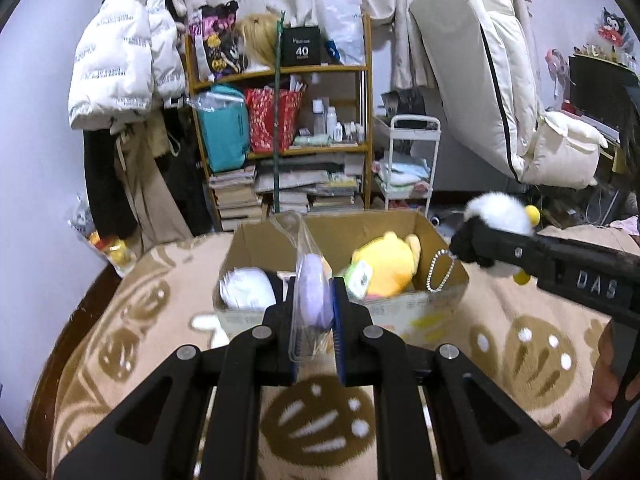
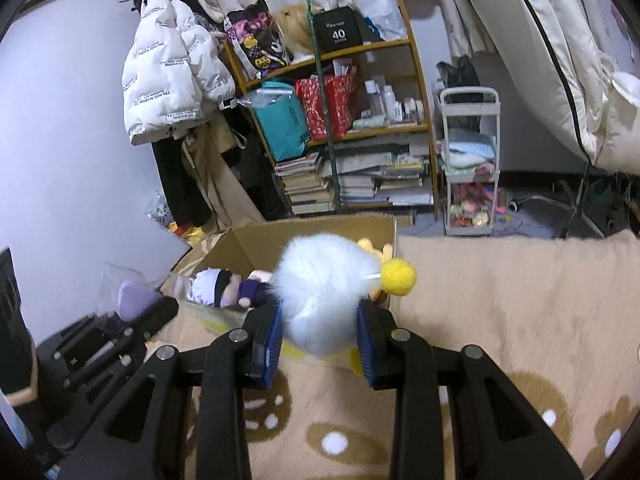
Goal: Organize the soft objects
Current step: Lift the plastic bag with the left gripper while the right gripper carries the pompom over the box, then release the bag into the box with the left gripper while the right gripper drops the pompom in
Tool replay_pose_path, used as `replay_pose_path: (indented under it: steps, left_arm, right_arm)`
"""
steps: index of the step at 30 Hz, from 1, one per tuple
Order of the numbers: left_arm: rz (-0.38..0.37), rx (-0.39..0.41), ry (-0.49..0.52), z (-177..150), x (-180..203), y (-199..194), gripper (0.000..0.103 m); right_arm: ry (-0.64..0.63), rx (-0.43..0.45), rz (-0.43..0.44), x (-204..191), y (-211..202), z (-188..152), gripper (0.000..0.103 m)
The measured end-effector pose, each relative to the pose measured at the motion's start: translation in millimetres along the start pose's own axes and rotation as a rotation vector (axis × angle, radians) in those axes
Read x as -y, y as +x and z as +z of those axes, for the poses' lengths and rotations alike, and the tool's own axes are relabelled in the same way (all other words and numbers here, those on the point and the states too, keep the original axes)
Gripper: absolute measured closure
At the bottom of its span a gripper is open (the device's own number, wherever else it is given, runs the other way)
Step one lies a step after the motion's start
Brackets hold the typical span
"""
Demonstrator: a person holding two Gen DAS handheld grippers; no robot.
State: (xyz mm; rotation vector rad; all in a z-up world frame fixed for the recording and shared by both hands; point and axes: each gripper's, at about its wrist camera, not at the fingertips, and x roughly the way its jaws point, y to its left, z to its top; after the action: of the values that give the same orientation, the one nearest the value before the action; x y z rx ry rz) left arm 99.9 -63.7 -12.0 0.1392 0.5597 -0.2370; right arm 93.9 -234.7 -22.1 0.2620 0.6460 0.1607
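Gripping a fluffy white plush (image 2: 320, 300) with a yellow pom-pom, your right gripper (image 2: 320, 340) holds it above the patterned blanket (image 2: 500, 320), just before the cardboard box (image 1: 440, 248). Your left gripper (image 1: 314, 328) clamps a clear-wrapped lilac plush (image 1: 314, 296).

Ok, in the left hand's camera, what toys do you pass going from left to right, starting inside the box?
White-haired doll → purple thing in a clear bag, held in the left gripper → yellow plush → bead chain → white fluffy toy, held in the right gripper.
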Motion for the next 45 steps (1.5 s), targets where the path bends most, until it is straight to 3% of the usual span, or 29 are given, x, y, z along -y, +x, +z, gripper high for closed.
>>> replay_pose_path:
  steps: [7, 21, 31, 34, 36, 38, 41, 45]
  left_arm:
    - [0.015, 0.038, 0.025, 16.5, -2.9, 16.9, 0.090]
    - [-0.002, -0.056, 0.014, 13.2, -10.4, 78.7, 0.088]
    - [-0.011, -0.084, -0.015, 12.6, -17.5, 83.3, 0.080]
    - [-0.015, -0.078, -0.018, 13.4, -18.9, 79.2, 0.069]
    - [-0.002, -0.064, -0.017, 14.0, -19.0, 74.3, 0.048]
    - [0.010, -0.057, -0.005, 14.5, -17.9, 70.6, 0.038]
    - [0.029, -0.067, 0.004, 13.4, -16.1, 68.0, 0.036]
    - [0.039, -0.064, 0.012, 11.8, -14.1, 59.1, 0.021]
  right_arm:
    - [-0.038, 0.002, -0.007, -4.0, 17.5, 7.4, 0.069]
    - [-0.075, -0.067, -0.034, 0.1, 73.9, 3.8, 0.068]
    - [-0.033, -0.095, -0.040, 15.5, 82.8, 2.0, 0.063]
    - [-0.025, -0.091, -0.037, 15.5, 79.6, 1.7, 0.055]
    - [-0.024, -0.075, -0.043, 14.9, 74.3, 2.3, 0.050]
    - [-0.020, -0.065, -0.045, 14.8, 69.7, 3.3, 0.046]
    - [-0.013, -0.046, -0.048, 15.6, 61.8, 3.7, 0.043]
    - [-0.001, -0.031, -0.055, 17.3, 53.2, 4.5, 0.031]
